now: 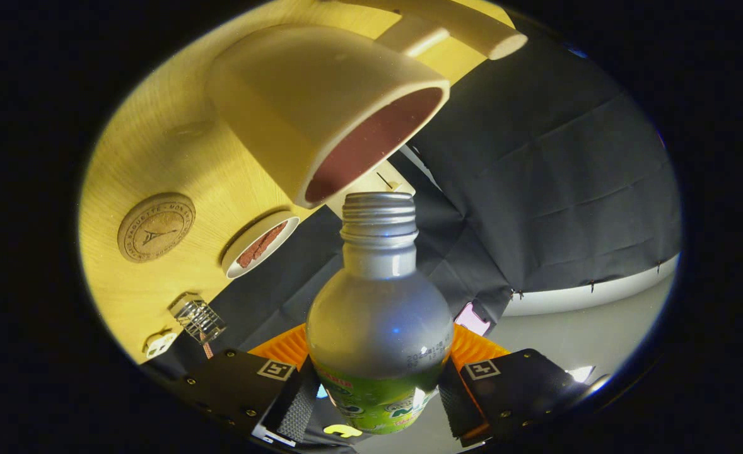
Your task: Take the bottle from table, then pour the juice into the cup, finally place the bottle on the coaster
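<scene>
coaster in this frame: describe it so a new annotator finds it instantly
Start at the yellow wooden table beyond the bottle that the tool is shut on. Beside the big cream cup and a small white dish lies the coaster. It is the only flat brown cork-like disc, stamped with a ring of lettering and a central emblem.

Background. A pale wood-grain surface (157, 164), warmly lit, fills the field from 8 to 12 o'clock and appears strongly tilted. Black creased cloth (554, 176) forms the booth wall from 1 to 4 o'clock. Below it, toward 4 o'clock, runs a white band (598, 291) above a grey, glossy floor (586, 334).
</scene>
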The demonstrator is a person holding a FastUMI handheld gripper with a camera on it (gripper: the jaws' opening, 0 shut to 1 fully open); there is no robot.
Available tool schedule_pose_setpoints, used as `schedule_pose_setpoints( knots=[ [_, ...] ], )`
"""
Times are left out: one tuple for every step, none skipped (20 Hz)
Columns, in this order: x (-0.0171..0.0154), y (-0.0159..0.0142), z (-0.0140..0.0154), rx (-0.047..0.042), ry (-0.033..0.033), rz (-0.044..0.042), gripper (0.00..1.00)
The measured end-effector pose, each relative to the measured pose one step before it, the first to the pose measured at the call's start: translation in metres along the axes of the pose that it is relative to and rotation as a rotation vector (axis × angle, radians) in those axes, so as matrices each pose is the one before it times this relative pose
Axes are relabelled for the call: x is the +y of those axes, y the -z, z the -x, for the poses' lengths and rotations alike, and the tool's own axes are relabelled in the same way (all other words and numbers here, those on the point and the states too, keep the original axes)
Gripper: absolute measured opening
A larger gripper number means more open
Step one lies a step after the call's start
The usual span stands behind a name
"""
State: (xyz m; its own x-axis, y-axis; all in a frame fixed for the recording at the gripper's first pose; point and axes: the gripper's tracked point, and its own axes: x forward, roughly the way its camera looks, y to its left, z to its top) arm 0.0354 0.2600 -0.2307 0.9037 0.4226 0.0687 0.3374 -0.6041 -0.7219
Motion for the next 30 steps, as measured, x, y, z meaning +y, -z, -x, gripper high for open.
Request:
schedule_pose_setpoints(
  knots=[
    [-0.0003, -0.00023, 0.00033, 0.00315, -0.00327, -0.0174, 0.82],
    [-0.00028, -0.00055, 0.00037, 0.00409, -0.00252, -0.01974, 0.82],
    [-0.00023, 0.00025, 0.00101, 0.00902, -0.00321, -0.0272, 0.82],
    [0.00093, 0.00004, 0.00071, 0.00342, -0.00569, -0.0289, 0.82],
    [0.00101, 0.00107, 0.00171, 0.00685, -0.00911, -0.04251, 0.82],
    [0.00146, 0.00218, 0.00093, 0.00781, -0.00886, -0.03974, 0.82],
    [0.0013, 0.00412, -0.00122, 0.01063, -0.00679, -0.05787, 0.82],
    [0.00078, 0.00471, 0.00031, 0.00826, -0.00738, -0.05788, 0.82],
    [0.00036, 0.00718, -0.00061, 0.01127, -0.00758, -0.05925, 0.82],
    [-0.00017, 0.00276, 0.00169, 0.00675, -0.01067, -0.05677, 0.82],
    [-0.00284, -0.00062, -0.00121, 0.00578, -0.01072, -0.04637, 0.82],
    [-0.00015, 0.00212, -0.0004, 0.01154, -0.01324, -0.05135, 0.82],
    [0.00177, -0.00024, 0.00025, 0.01104, -0.01237, -0.04529, 0.82],
    [0.00231, 0.00217, -0.00005, 0.01235, -0.00962, -0.04839, 0.82],
    [0.00294, 0.0021, 0.00321, 0.01179, -0.01283, -0.04584, 0.82],
    [0.00393, 0.00232, 0.00057, 0.01256, -0.01869, -0.05348, 0.82],
    [0.00374, 0.00167, -0.00121, 0.01152, -0.01656, -0.03787, 0.82],
    [0.00208, 0.00384, -0.00142, 0.01276, -0.014, -0.03388, 0.82],
    [0.00151, 0.00454, -0.00206, 0.01895, -0.0096, -0.03451, 0.82],
    [0.00147, 0.0045, -0.00188, 0.01163, -0.01104, -0.0321, 0.82],
    [0.00124, 0.00468, -0.00153, 0.01547, -0.01348, -0.04192, 0.82],
    [0.00068, 0.00545, -0.00004, 0.01478, -0.01597, -0.0527, 0.82],
    [0.00072, 0.00432, 0.00008, 0.01451, -0.01722, -0.06331, 0.82],
    [-0.00178, 0.0039, -0.0007, 0.0106, -0.01232, -0.06882, 0.82],
    [-0.00268, 0.00376, -0.00068, 0.01141, -0.01053, -0.07016, 0.82],
    [-0.00427, 0.00315, -0.0007, 0.01952, -0.01568, -0.07155, 0.82],
    [-0.00424, 0.00256, -0.00062, 0.0122, -0.00739, -0.05974, 0.82],
    [-0.00273, 0.0017, -0.00166, 0.01094, -0.00895, -0.06326, 0.82],
    [-0.00202, 0.00405, -0.00065, 0.01362, -0.00582, -0.05592, 0.82],
    [-0.00387, 0.00282, 0.00029, 0.00729, -0.00463, -0.05258, 0.82]
  ],
)
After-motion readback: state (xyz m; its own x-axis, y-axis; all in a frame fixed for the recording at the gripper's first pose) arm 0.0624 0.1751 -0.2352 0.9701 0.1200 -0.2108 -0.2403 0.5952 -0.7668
